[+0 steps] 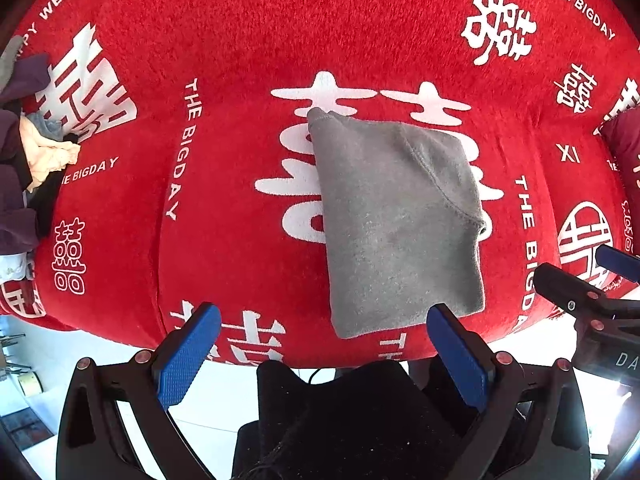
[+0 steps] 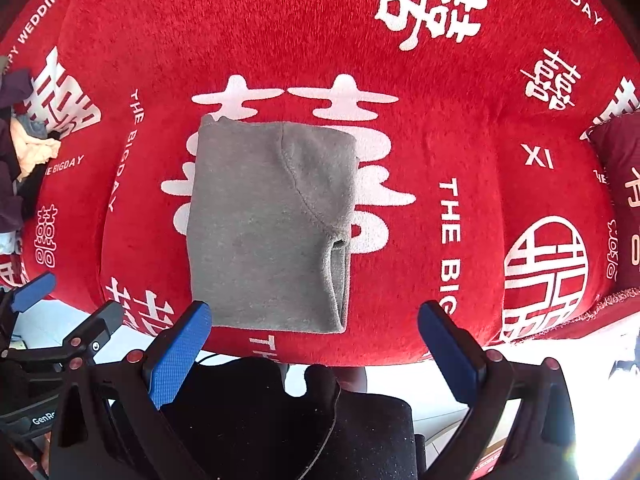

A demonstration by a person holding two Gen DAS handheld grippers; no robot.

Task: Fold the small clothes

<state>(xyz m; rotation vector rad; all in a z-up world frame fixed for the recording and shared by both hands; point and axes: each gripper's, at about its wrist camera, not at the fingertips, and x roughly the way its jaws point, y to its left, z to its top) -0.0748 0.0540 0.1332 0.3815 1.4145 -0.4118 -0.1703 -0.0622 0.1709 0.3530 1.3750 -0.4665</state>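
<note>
A small grey garment [image 1: 396, 220] lies folded into a rough rectangle on the red sofa cover [image 1: 240, 40]; it also shows in the right wrist view [image 2: 268, 224]. My left gripper [image 1: 324, 344] is open and empty, held just short of the garment's near edge. My right gripper [image 2: 316, 340] is open and empty, also just short of the near edge. The right gripper shows at the right edge of the left wrist view [image 1: 592, 280], and the left gripper at the left edge of the right wrist view [image 2: 68, 308].
A pile of loose clothes [image 1: 28, 152] lies at the far left of the sofa, also in the right wrist view [image 2: 20, 152]. A dark red cushion [image 2: 620, 168] sits at the right. The sofa's front edge [image 2: 360, 356] drops to a pale floor.
</note>
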